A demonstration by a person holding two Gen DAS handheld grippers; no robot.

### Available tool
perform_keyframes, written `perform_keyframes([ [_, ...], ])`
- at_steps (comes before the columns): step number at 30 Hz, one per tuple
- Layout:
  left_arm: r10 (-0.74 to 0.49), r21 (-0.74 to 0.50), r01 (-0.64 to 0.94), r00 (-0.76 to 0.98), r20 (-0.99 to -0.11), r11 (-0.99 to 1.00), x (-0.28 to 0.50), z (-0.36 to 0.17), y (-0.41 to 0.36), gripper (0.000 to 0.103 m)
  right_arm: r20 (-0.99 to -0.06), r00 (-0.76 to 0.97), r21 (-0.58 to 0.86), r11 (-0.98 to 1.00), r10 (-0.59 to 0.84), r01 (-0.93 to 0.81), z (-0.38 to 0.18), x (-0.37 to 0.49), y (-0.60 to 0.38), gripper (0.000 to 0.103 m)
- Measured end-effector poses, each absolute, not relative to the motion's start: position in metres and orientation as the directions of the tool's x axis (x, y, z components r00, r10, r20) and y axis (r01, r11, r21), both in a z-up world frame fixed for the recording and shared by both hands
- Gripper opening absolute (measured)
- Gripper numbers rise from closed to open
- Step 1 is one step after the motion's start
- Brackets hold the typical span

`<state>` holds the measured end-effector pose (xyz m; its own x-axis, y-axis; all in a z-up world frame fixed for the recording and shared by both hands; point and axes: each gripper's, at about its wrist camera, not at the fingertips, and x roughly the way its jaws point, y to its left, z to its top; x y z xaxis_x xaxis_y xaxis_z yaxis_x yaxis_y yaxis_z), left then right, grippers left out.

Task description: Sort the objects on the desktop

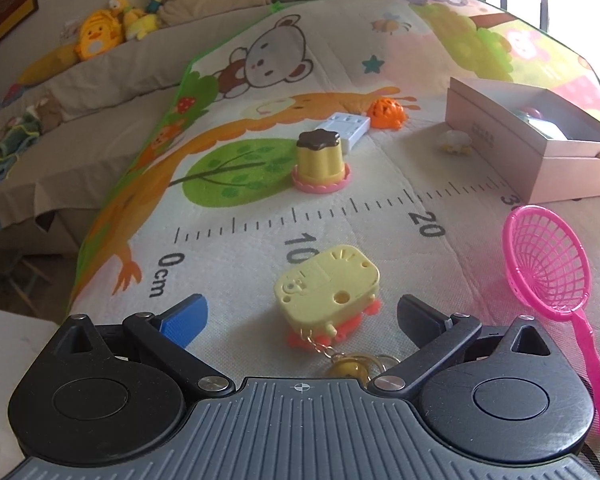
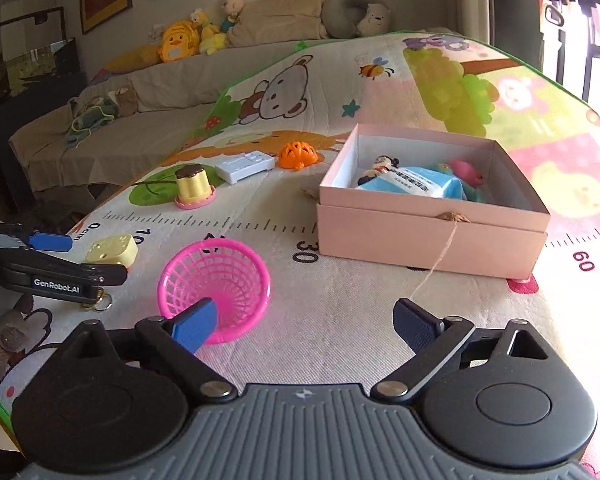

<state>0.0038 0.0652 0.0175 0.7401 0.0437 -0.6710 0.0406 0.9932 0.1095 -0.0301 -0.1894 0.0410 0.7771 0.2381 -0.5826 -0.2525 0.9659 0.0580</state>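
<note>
Toys lie scattered over the cartoon mat [image 1: 340,216] that covers the surface, and the pink box [image 2: 428,236] at the right is evidently where they are being gathered: a small figure [image 2: 374,168], a blue packet [image 2: 416,186] and a pink toy [image 2: 466,172] already sit inside it. Nearest the left tongs [image 1: 300,316] is the yellow keychain toy [image 1: 328,288], flat on the mat with its orange feet and chain trailing toward the camera. It lies between the spread jaws, which are released and touch nothing, so it reads as the next pick for that hand. Just right of it lies the pink net scoop [image 1: 548,268], handle pointing back toward the person. In the right wrist view the scoop's basket [image 2: 216,284] sits just ahead of the right tongs [image 2: 304,320], whose blue pad overlaps its rim in view; whether it touches I cannot tell. Those jaws stand wide apart with nothing gripped. Farther off, a pudding-shaped toy [image 1: 320,160], a white block [image 1: 346,126] and an orange shell-like toy [image 1: 386,114] wait in a loose line, well apart from the box, not yet sorted. A small pale thing [image 1: 456,142] rests just beside the box wall.
</note>
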Motion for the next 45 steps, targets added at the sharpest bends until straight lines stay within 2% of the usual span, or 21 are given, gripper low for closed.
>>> perform_keyframes([
  [3,0.05,0.11,0.033,0.739,-0.672,0.993,0.002,0.017,0.069,0.103,-0.577,0.769,0.013,0.944,0.276,-0.33,0.046,-0.026,-0.167,0.103],
  [10,0.047,0.098,0.027,0.735,-0.677,0.995,-0.003,0.017,0.076,0.103,-0.645,0.716,-0.068,0.913,0.267,-0.402,0.027,-0.001,-0.12,0.103],
  [12,0.046,0.099,0.029,0.733,-0.678,0.995,-0.003,0.017,0.075,0.103,-0.659,0.711,-0.083,0.916,0.245,-0.393,0.022,0.006,-0.115,0.1],
  [15,0.042,0.094,0.031,0.73,-0.682,0.995,-0.003,0.017,0.075,0.103,-0.672,0.689,-0.042,0.914,0.273,-0.404,0.022,0.007,-0.119,0.083],
  [16,0.038,0.091,0.033,0.728,-0.685,0.995,-0.003,0.017,0.074,0.103,-0.671,0.685,-0.028,0.913,0.285,-0.407,0.023,0.006,-0.121,0.083],
  [24,-0.044,0.007,0.068,0.716,-0.697,0.998,0.002,0.02,0.062,0.103,-0.629,0.748,-0.058,0.947,0.21,-0.315,0.036,-0.011,-0.155,0.083],
  [29,-0.011,0.021,0.036,0.711,-0.703,0.999,0.019,0.017,0.048,0.103,-0.612,0.778,-0.099,0.962,0.142,-0.253,0.041,-0.021,-0.178,0.083],
  [30,0.0,0.025,0.025,0.71,-0.705,0.999,0.023,0.016,0.048,0.097,-0.613,0.779,-0.098,0.965,0.133,-0.242,0.041,-0.023,-0.184,0.083],
  [31,0.004,0.026,0.02,0.703,-0.711,0.999,0.026,0.016,0.047,0.082,-0.615,0.778,-0.096,0.967,0.128,-0.235,0.042,-0.026,-0.189,0.083],
  [32,0.011,0.025,0.01,0.692,-0.722,1.0,0.029,0.016,0.048,0.075,-0.616,0.778,-0.095,0.969,0.122,-0.228,0.042,-0.028,-0.194,0.083],
  [35,0.016,0.016,-0.007,0.682,-0.731,1.0,0.031,0.017,0.052,0.063,-0.615,0.781,-0.092,0.974,0.108,-0.208,0.043,-0.034,-0.206,0.083],
  [41,-0.034,0.029,0.075,0.714,-0.699,0.997,0.013,0.035,0.033,0.063,-0.595,0.798,-0.081,0.98,0.1,-0.183,0.053,-0.047,-0.226,0.083],
  [43,-0.101,-0.006,0.13,0.733,-0.673,0.991,0.007,0.056,0.021,0.063,-0.578,0.809,-0.086,0.977,0.109,-0.193,0.064,-0.052,-0.231,0.083],
  [45,-0.182,-0.029,0.209,0.764,-0.619,0.977,0.006,0.085,0.006,0.063,-0.52,0.846,-0.106,0.974,0.118,-0.2,0.091,-0.058,-0.242,0.083],
])
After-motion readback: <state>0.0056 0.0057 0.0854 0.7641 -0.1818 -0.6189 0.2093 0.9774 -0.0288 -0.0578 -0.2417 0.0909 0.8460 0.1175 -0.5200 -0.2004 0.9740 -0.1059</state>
